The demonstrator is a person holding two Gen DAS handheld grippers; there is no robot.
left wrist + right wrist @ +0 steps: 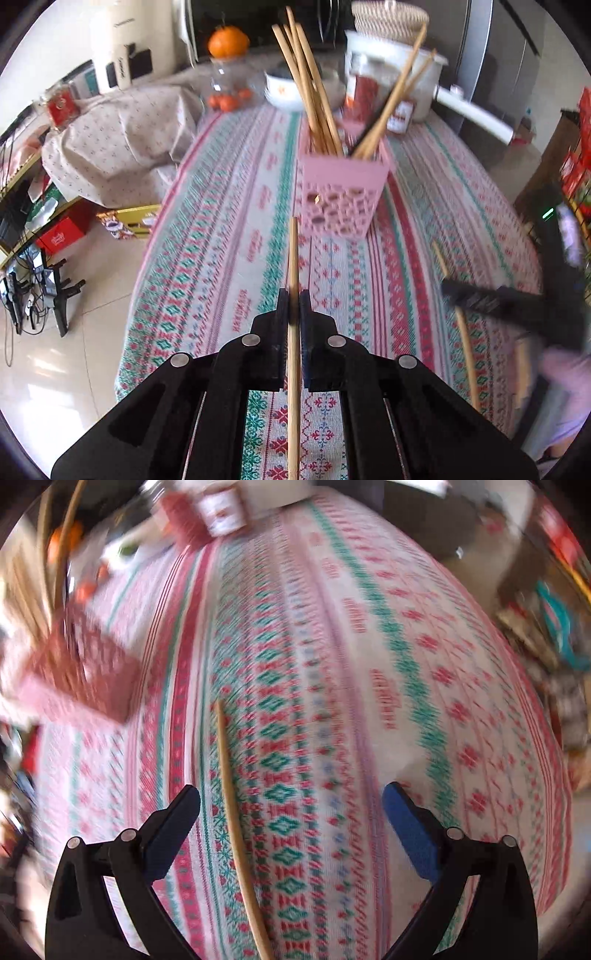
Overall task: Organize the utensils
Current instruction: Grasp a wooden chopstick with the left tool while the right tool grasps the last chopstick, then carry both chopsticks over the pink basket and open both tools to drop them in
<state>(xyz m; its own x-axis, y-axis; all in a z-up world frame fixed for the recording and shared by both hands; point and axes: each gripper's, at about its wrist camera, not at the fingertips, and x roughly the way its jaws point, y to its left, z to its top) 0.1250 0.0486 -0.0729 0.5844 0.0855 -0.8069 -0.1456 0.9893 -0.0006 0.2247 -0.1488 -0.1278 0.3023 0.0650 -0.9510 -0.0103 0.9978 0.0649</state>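
From the left wrist, the left gripper point(294, 301) pinches 1 chopstick point(293, 258) tight. Ahead stands the pink holder point(343, 184) on the tablecloth point(221, 221), with many sticks point(306, 85) already inside.

From the right wrist, the right gripper point(291, 797) is spread wide and holds nothing. Another chopstick point(232, 812) lies under it, so at least 2 are still left.

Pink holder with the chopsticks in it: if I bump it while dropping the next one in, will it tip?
Possibly. The pink holder looks like thin perforated plastic, so probably light. Its chopsticks stand far above the rim and lean outward, raising the weight. It sits on a tablecloth, so it may slide first.
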